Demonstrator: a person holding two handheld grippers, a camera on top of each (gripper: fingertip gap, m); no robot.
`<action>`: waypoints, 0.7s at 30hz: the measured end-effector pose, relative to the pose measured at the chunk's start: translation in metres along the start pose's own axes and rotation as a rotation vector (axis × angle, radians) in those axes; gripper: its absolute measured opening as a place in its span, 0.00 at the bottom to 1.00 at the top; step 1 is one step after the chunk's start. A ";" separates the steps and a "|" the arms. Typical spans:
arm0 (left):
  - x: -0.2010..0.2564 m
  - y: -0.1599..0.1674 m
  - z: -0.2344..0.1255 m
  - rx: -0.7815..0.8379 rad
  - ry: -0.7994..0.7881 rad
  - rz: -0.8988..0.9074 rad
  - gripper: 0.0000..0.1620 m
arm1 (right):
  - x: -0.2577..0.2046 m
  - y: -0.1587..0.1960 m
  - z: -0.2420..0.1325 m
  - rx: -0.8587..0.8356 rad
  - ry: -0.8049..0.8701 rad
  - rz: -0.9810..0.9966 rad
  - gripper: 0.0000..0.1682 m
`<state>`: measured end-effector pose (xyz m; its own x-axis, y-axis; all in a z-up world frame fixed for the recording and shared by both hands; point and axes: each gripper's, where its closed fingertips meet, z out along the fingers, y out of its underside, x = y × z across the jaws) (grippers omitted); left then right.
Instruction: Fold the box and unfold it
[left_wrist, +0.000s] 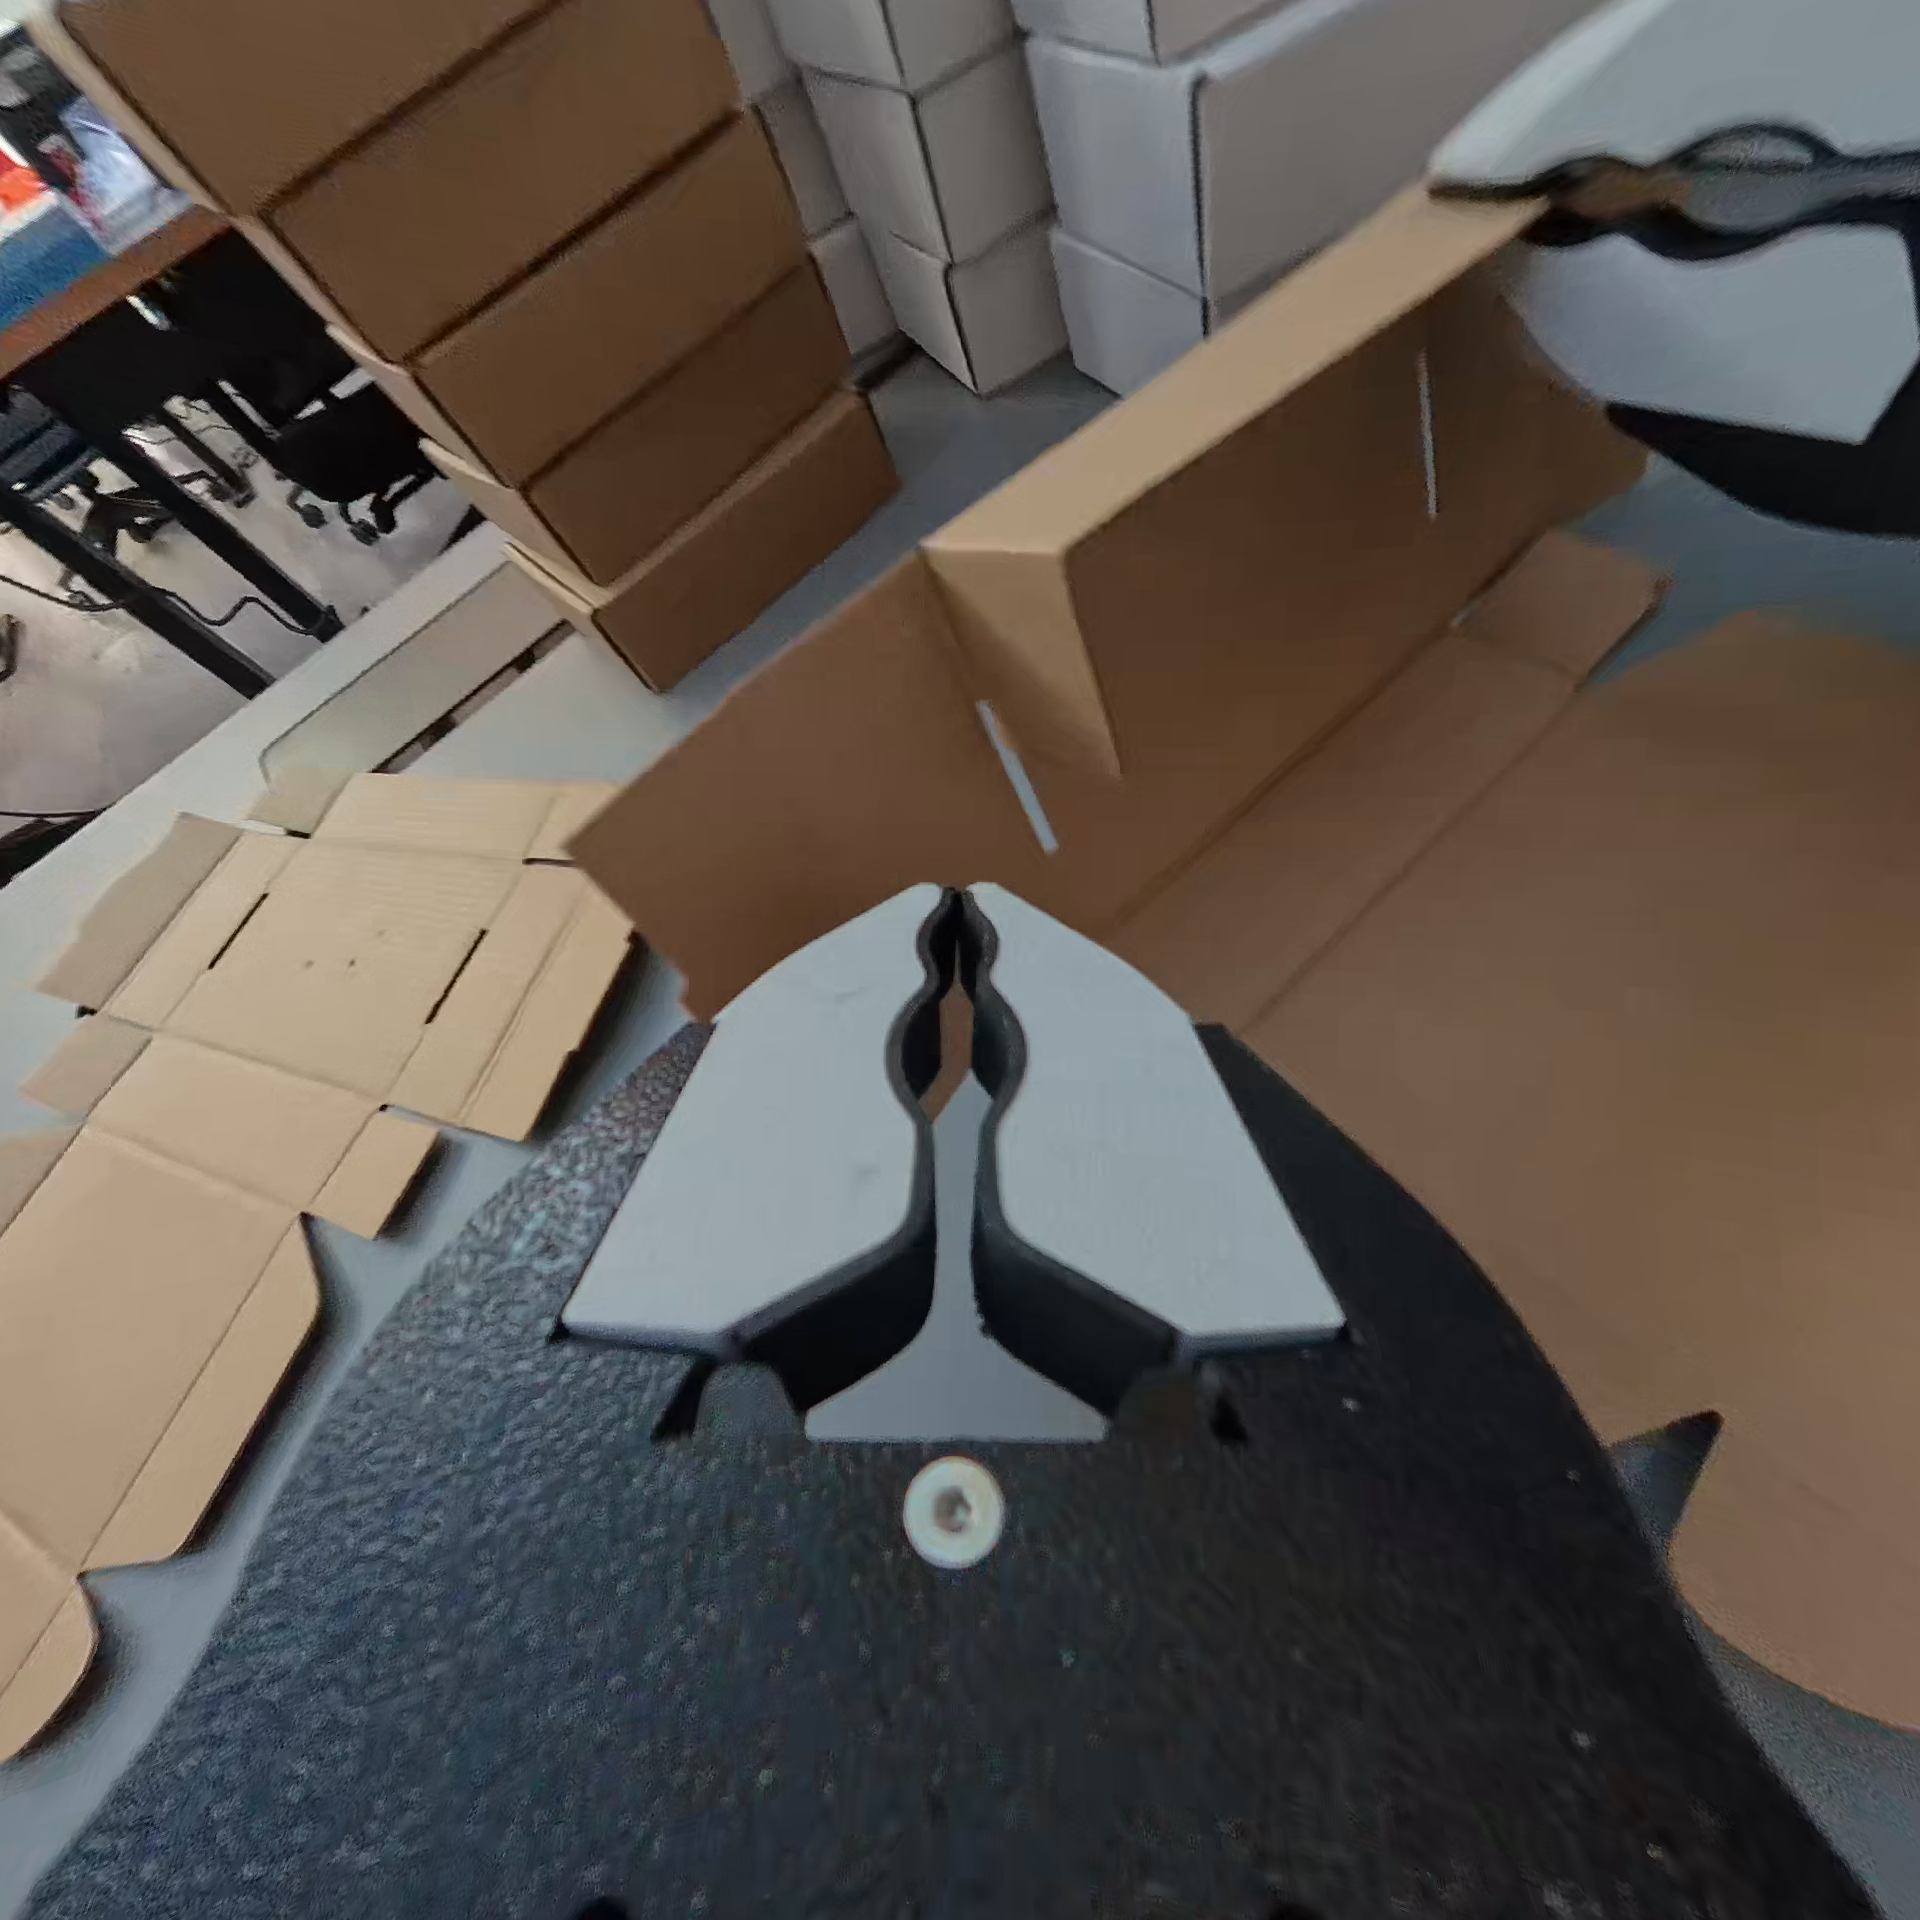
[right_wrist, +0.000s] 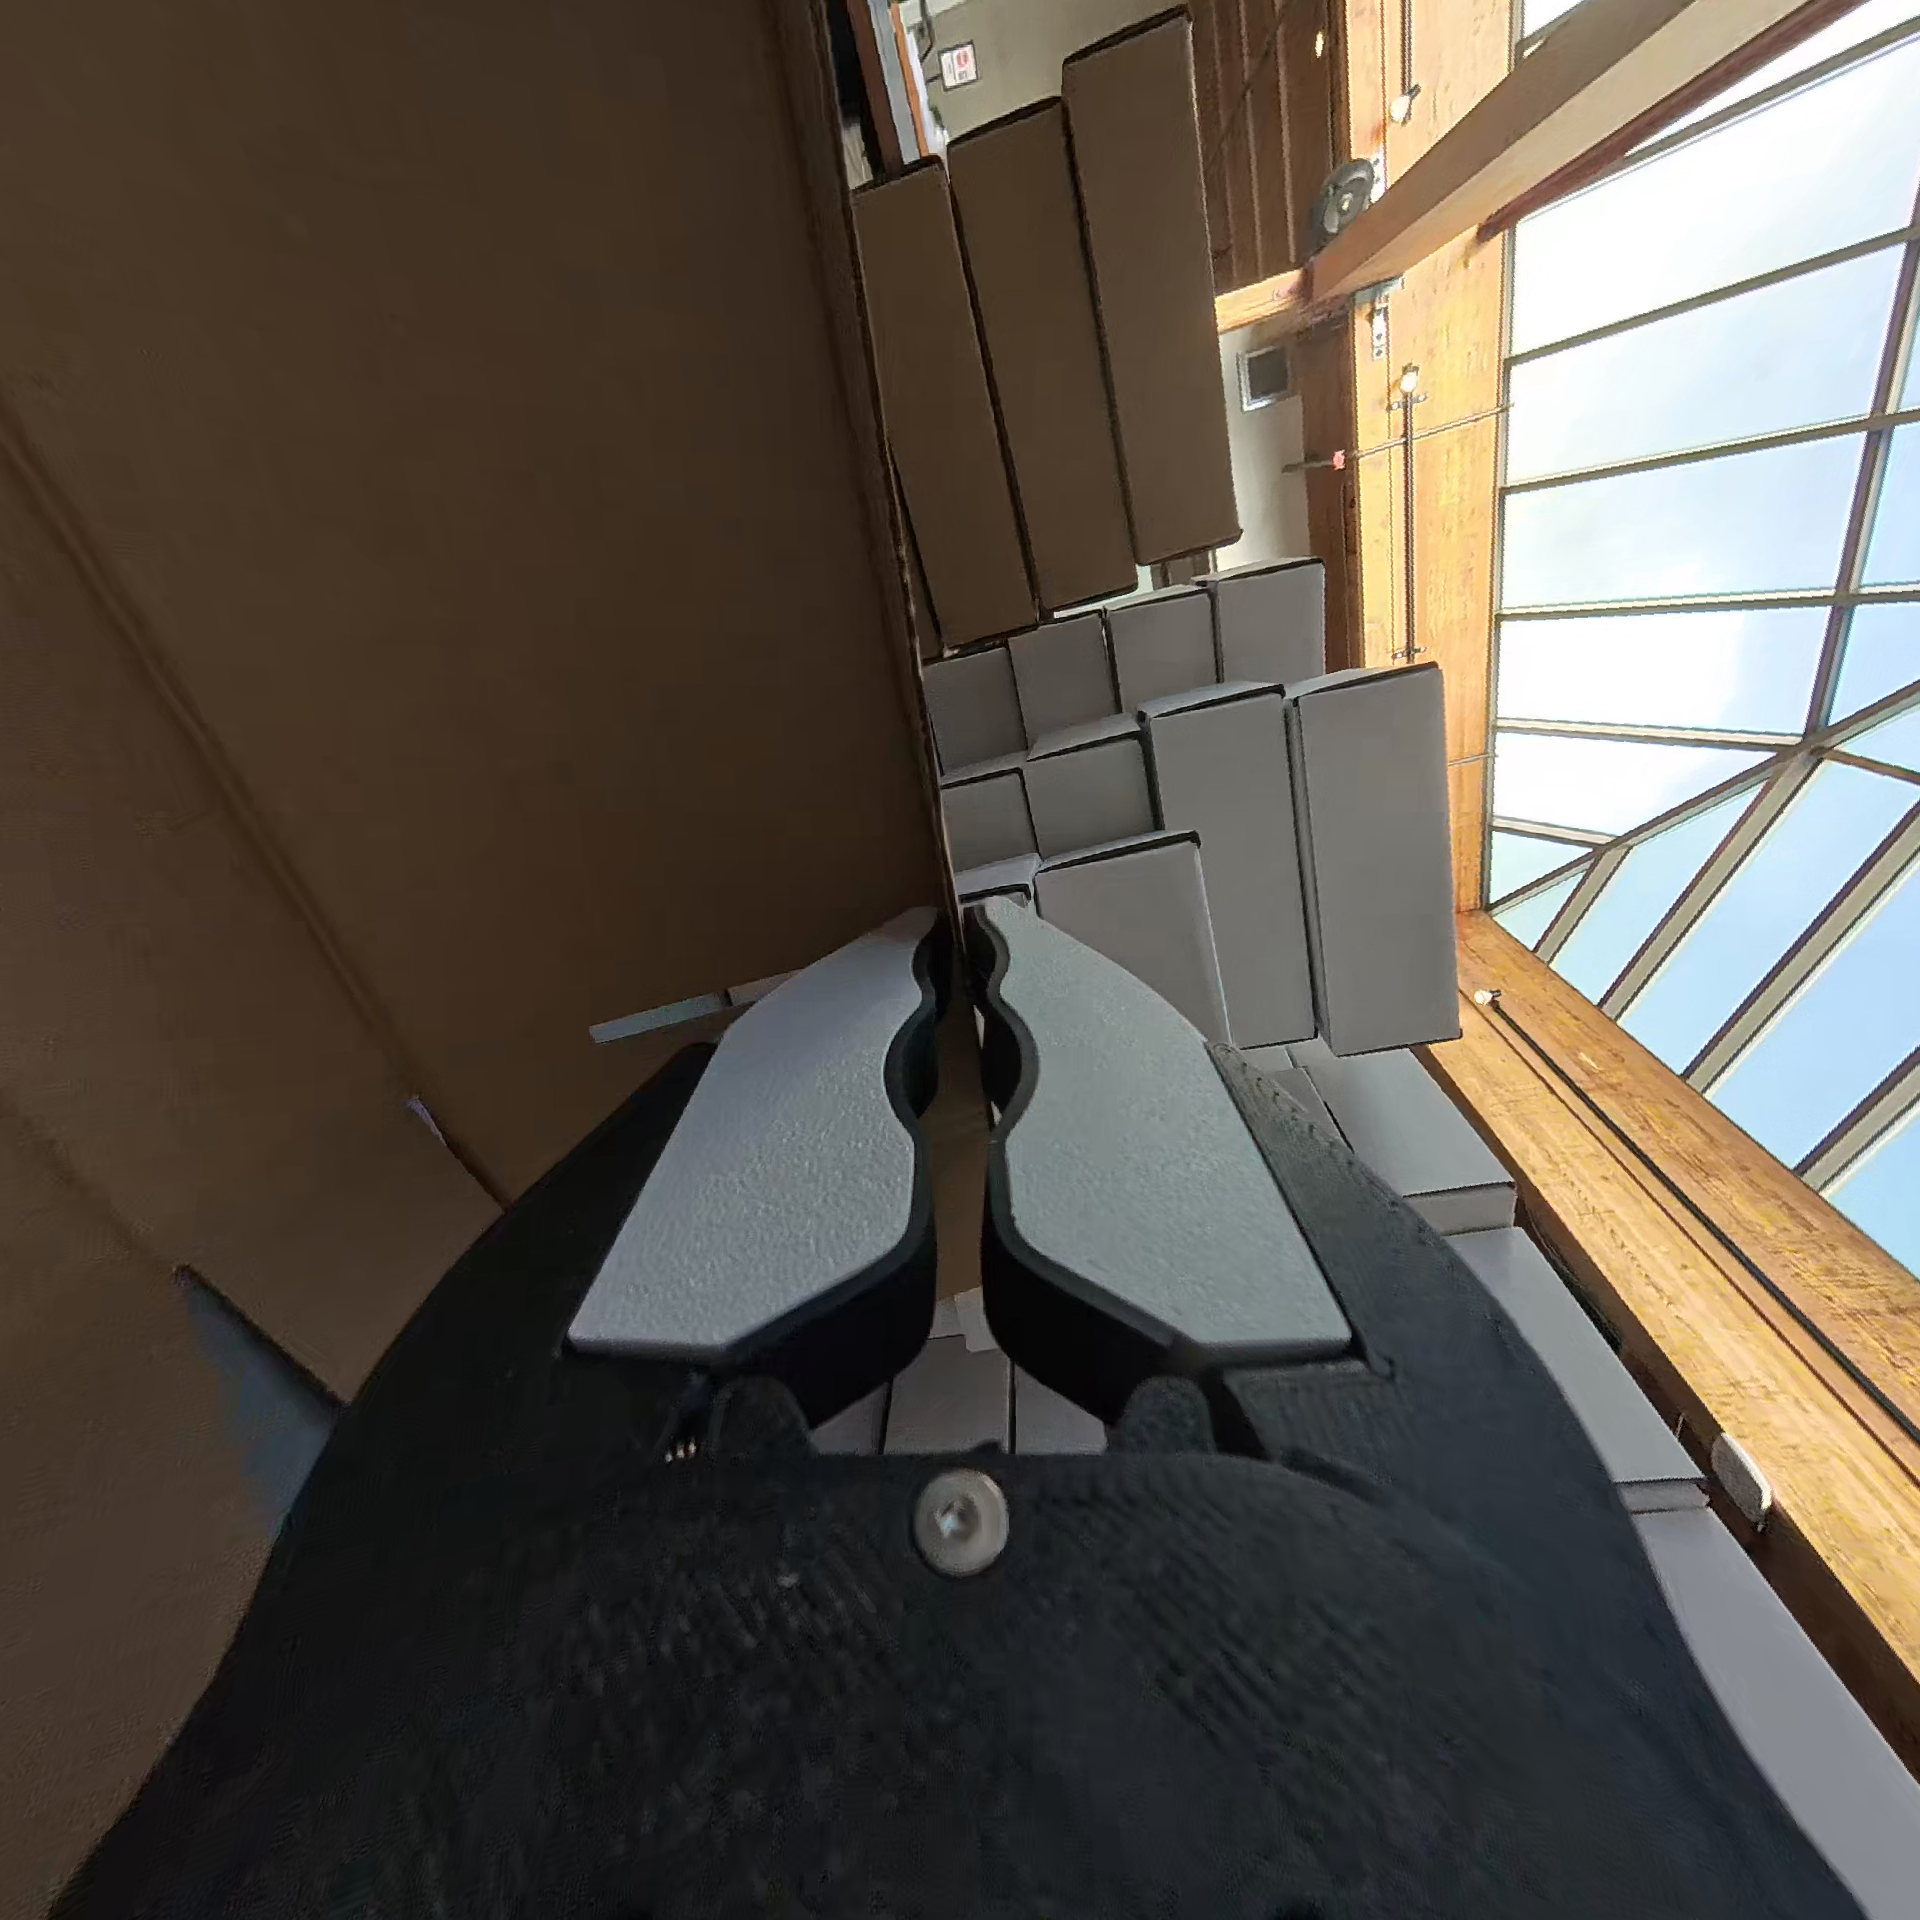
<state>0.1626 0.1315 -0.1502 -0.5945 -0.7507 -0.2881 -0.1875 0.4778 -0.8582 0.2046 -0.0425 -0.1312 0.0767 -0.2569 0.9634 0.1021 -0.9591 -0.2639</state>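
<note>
Your left fingers (left_wrist: 958, 904) pinch the box (left_wrist: 1299, 665) flap's lower edge; your right fingers (right_wrist: 961, 925) clamp its raised top edge. The box's base lies flat on the tabletop (left_wrist: 644, 717), flat cardboard blanks (left_wrist: 312, 987) beside it.

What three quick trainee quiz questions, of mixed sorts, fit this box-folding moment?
1. True or false: the right gripper is shut on the raised flap of the box.
2. Which lies flat on the table to the left: A) a white box, B) an unfolded cardboard blank, C) a roll of tape?
3. Fill in: the left gripper has its fingers ____.

Key: 1 true; 2 B; 3 shut.
</note>
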 end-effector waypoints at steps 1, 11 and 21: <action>-0.020 -0.008 -0.007 0.053 -0.049 -0.051 0.00 | -0.001 -0.001 0.000 0.023 0.016 -0.018 0.01; -0.071 0.017 -0.001 0.019 0.025 -0.002 0.00 | -0.006 -0.012 -0.027 0.100 0.139 -0.221 0.00; -0.003 0.020 0.003 -0.034 0.173 0.108 0.00 | -0.008 -0.011 -0.027 -0.058 0.044 -0.189 0.01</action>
<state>0.1631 0.1422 -0.1678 -0.7375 -0.6060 -0.2982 -0.1394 0.5685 -0.8108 0.1758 -0.0331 -0.1350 0.0182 -0.0753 0.9970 0.0529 -0.9957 -0.0761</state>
